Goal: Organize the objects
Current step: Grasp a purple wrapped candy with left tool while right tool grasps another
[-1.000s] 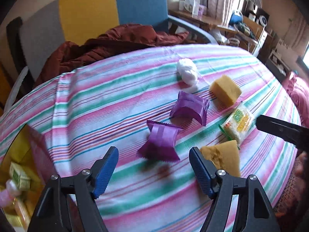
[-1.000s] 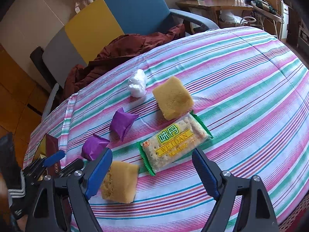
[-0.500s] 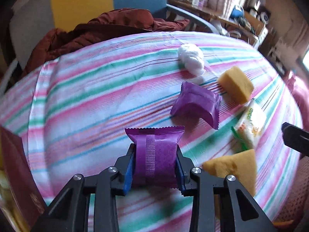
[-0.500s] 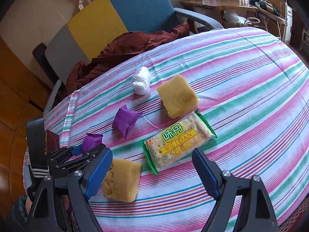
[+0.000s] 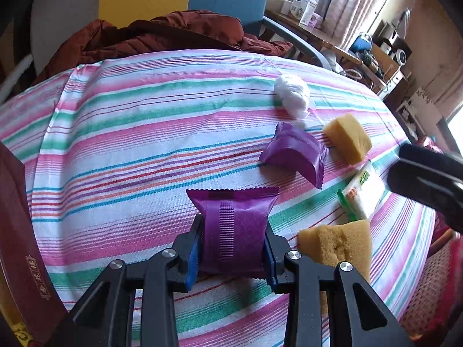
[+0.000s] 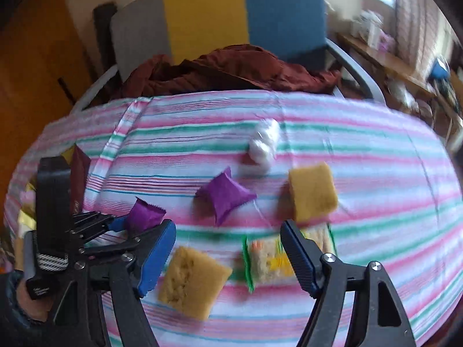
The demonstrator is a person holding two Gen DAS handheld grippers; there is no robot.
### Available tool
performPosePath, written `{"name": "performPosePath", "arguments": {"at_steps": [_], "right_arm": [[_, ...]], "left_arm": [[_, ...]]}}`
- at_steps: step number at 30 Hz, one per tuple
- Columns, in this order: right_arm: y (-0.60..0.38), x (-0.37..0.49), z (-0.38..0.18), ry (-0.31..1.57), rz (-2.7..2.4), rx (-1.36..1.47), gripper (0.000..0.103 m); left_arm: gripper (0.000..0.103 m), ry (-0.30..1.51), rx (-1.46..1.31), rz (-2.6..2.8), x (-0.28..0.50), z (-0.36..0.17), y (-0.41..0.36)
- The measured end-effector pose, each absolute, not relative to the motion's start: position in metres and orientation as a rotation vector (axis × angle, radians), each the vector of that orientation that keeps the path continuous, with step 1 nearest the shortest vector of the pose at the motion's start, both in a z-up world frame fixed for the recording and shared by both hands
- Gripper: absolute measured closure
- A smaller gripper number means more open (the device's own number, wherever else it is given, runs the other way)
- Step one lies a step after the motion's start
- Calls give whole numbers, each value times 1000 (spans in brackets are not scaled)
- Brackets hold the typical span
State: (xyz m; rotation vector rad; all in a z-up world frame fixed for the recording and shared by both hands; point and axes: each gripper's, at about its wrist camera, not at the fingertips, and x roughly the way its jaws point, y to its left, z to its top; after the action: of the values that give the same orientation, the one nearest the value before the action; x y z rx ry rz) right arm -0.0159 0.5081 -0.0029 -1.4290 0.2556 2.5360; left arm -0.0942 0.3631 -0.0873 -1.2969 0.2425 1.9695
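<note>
Striped tablecloth (image 5: 139,133) is lying bare and open across the far and left stretches of the table in the left wrist view, while the right edge is crowding up with a white wad (image 5: 292,94), a second purple packet (image 5: 295,153), two yellow sponges (image 5: 347,138) (image 5: 337,248) and a cracker pack (image 5: 363,192). A maroon box (image 5: 20,231) is standing at the left edge. The left gripper (image 5: 233,244) is clamping a purple packet (image 5: 234,225) between its blue pads, the packet's crimped ends pointing away from and toward the camera.

From the right wrist view, blurred, the right gripper (image 6: 228,256) is hovering wide open and gripping nothing, above the near sponge (image 6: 192,282) and cracker pack (image 6: 269,260) by the near edge. The left gripper (image 6: 115,224) is showing at the left edge with the purple packet (image 6: 146,215) in its grip.
</note>
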Motion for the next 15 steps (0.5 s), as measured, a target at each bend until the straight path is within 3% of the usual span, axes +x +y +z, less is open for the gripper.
{"name": "performPosePath", "arguments": {"at_steps": [5,9,11,12,15], "right_arm": [[500,-63,-30,34,2537,-1586,27],[503,-86,-55,-14,2496,-1687,28],[505,-91,-67,8,2479,-1739,46],[508,-92,-71,28,2466,-1743,67],[513,-84,-69,121,2489,-1715,66]], "left_arm": [[67,196,-1294,1966,-96,-88,359],[67,167,-1302,1968,-98,-89,359],[67,160,-1298,1965,-98,-90,359],[67,157,-1298,1964,-99,-90,359],[67,150,-1299,1961,-100,-90,358]]}}
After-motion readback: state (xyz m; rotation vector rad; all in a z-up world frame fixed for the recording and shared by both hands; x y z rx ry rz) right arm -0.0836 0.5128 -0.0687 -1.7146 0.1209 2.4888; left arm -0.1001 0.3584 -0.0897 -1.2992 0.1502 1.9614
